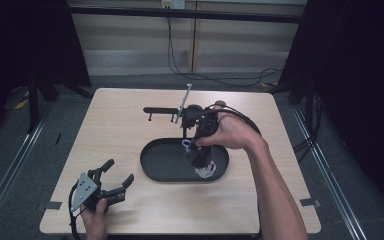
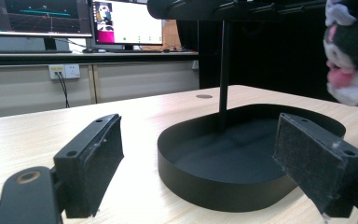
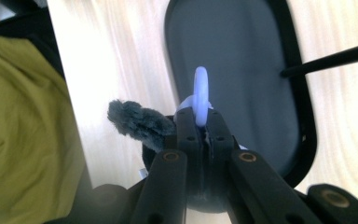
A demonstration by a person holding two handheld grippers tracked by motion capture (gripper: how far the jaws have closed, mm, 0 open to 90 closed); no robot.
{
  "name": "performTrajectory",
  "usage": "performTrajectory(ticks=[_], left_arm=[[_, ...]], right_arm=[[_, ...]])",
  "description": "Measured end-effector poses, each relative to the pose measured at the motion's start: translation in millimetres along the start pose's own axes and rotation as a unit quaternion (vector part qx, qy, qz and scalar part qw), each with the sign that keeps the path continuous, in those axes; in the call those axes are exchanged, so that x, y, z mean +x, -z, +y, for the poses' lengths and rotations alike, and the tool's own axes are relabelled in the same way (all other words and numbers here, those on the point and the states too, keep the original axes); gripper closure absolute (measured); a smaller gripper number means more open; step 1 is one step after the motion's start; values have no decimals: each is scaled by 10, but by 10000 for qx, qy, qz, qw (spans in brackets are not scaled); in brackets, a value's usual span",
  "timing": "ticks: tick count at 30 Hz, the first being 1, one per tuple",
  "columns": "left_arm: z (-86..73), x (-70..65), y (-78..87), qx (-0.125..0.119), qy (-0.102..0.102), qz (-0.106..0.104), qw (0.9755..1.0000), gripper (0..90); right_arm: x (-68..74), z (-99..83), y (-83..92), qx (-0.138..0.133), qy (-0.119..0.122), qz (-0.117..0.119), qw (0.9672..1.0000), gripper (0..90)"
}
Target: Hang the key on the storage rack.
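A small plush keychain toy (image 1: 203, 168), black, white and pink, hangs above the black oval tray (image 1: 155, 162); it also appears in the left gripper view as the toy (image 2: 349, 60) at the upper right. My right gripper (image 1: 194, 147) is shut on the toy's pale lilac ring (image 3: 200, 95), with a grey furry ear (image 3: 137, 122) poking out beside the jaws. A black stand's post (image 2: 223, 70) rises from the tray, with a crossbar (image 1: 161, 110) on top. My left gripper (image 1: 116, 176) rests open on the table's front left, empty, facing the tray (image 2: 223, 182).
A silver rod (image 1: 183, 102) slants up from the stand's top. Cables (image 1: 220, 75) lie on the floor behind the table. Monitors (image 2: 126, 21) stand on a desk beyond the table. Bare wood stretches along the table's left side and front edge.
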State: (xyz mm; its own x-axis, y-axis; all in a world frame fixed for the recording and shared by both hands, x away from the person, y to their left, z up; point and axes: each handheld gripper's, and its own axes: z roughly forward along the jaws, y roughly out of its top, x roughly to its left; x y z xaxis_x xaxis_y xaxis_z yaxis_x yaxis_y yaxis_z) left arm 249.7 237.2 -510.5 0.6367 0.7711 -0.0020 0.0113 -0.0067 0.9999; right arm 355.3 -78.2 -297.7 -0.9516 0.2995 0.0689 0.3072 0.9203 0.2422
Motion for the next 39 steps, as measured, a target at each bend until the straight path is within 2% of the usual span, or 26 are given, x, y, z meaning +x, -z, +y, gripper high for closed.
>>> performTrajectory(ticks=[12,15,19,26,31,39], left_arm=[[0,0,0,5,-1,0,10000,154],[0,-1,0,9,13,-6,10000,154],[0,0,1,11,1,-2,10000,154],[2,-2,1,17,20,1,10000,154],[-1,-4,-4,-25,27,7,10000,154],[-1,-4,-4,-25,27,0,10000,154]], right_arm=[[-216,52,77,97,-169,25,9998,878],[-315,47,98,134,-263,-5,9996,878],[-368,57,110,55,-286,35,9996,878],[-503,56,77,228,-366,79,9990,878],[-653,25,59,305,-548,169,9979,878],[-753,4,8,309,-630,215,9973,877]])
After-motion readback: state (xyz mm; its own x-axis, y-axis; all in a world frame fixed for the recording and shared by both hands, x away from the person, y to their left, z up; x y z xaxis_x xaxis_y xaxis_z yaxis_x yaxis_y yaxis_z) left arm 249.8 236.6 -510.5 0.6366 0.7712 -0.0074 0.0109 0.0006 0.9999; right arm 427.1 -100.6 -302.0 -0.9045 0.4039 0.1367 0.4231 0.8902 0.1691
